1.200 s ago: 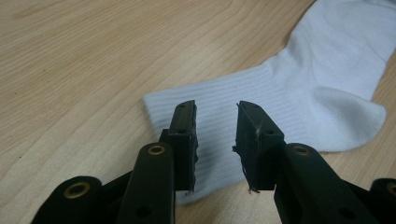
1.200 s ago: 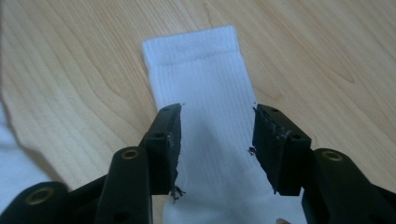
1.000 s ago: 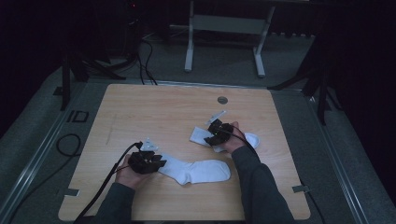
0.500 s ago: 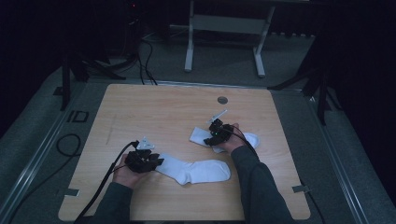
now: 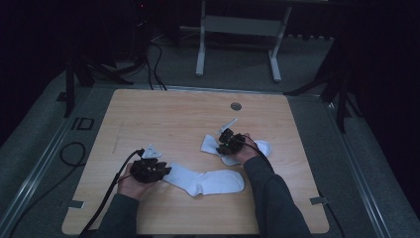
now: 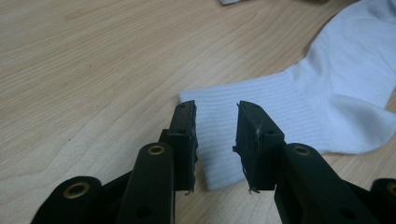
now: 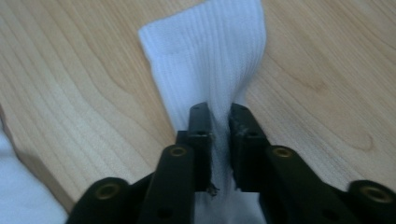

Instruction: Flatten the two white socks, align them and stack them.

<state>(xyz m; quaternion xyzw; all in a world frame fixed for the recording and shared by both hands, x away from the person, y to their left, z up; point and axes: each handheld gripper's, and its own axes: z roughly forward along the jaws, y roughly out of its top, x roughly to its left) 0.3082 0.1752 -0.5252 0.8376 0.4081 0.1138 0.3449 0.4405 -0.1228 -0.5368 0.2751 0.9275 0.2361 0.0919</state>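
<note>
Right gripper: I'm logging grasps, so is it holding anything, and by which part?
Yes. The right gripper is shut on the far sock, pinching a raised fold of its ribbed fabric partway along, not its edge.

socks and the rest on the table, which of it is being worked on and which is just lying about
In use:
- far sock, pinched in the right gripper
- near sock, its cuff between the open jaws of the left gripper

Lying about:
- round grey disc near the table's far edge

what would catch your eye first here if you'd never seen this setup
Two white socks on a pale wood table in a dark room. The right gripper pinches the far sock, bunching its fabric. The left gripper sits open over the cuff of the near sock.
</note>
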